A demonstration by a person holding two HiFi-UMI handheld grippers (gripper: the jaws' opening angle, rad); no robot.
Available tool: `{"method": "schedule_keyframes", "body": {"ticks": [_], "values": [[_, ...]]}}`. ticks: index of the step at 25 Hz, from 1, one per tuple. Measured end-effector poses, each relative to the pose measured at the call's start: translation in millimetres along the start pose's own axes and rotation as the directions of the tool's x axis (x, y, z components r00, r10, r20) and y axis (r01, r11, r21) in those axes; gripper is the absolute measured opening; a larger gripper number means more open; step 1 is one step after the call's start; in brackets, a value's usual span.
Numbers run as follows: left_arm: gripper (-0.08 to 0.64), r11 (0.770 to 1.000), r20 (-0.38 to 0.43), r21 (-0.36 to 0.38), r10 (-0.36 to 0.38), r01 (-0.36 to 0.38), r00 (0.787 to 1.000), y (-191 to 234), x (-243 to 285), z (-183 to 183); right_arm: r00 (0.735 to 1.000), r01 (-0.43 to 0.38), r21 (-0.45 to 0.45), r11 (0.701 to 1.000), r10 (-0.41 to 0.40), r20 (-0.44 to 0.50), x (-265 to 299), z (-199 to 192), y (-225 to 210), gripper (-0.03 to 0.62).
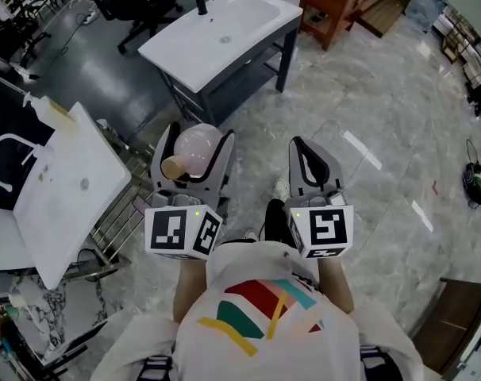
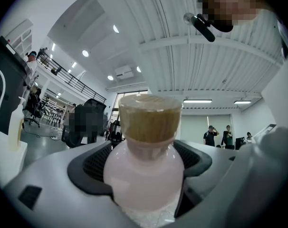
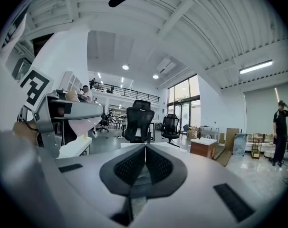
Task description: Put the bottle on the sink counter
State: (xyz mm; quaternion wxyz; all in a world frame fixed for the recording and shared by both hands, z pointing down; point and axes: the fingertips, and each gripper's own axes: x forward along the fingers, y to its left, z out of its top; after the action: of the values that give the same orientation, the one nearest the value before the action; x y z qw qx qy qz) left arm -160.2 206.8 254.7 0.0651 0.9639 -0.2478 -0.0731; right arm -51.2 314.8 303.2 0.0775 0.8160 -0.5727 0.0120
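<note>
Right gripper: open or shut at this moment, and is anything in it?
Shut and empty. In its own view the right gripper has both pads pressed together along one seam, with nothing between them.

Left tool (image 1: 194,138) grips the bottle (image 1: 198,154); right tool (image 1: 298,148) (held alongside) is closed.

Glossy marble-look floor (image 1: 383,117) underfoot, giving way to a dark grey floor (image 1: 90,78) on the left. Wooden cabinet (image 1: 336,6) ahead, black office chairs (image 3: 139,120) beyond. Tall windows (image 3: 182,101), a railed mezzanine (image 3: 125,95), strip lights (image 3: 255,66) on a white ribbed ceiling (image 2: 182,56).
</note>
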Motion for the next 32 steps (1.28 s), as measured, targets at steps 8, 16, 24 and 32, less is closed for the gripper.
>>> {"method": "schedule_keyframes", "body": {"ticks": [8,16,24,32], "values": [[0.396,0.997,-0.007,0.020,0.077,-0.077,0.997,27.4,38.4,-20.0,0.996,-0.092,-0.012,0.996,0.092,0.016,61.9,-3.1,-6.6,0.012],[0.396,0.986,-0.020,0.021,0.166,-0.165,0.986,57.4,85.6,-29.5,0.982,-0.188,-0.013,0.982,0.188,-0.002,131.0,-2.0,-16.1,0.012],[0.396,0.976,-0.028,0.036,0.217,-0.216,0.976,84.4,139.1,-37.8,0.969,-0.247,-0.010,0.969,0.247,-0.025,206.6,-10.5,-32.5,0.012],[0.396,0.956,-0.033,0.062,0.288,-0.286,0.957,112.4,183.3,-47.7,0.954,-0.297,-0.003,0.955,0.296,-0.041,271.8,-20.3,-49.7,0.012]]}}
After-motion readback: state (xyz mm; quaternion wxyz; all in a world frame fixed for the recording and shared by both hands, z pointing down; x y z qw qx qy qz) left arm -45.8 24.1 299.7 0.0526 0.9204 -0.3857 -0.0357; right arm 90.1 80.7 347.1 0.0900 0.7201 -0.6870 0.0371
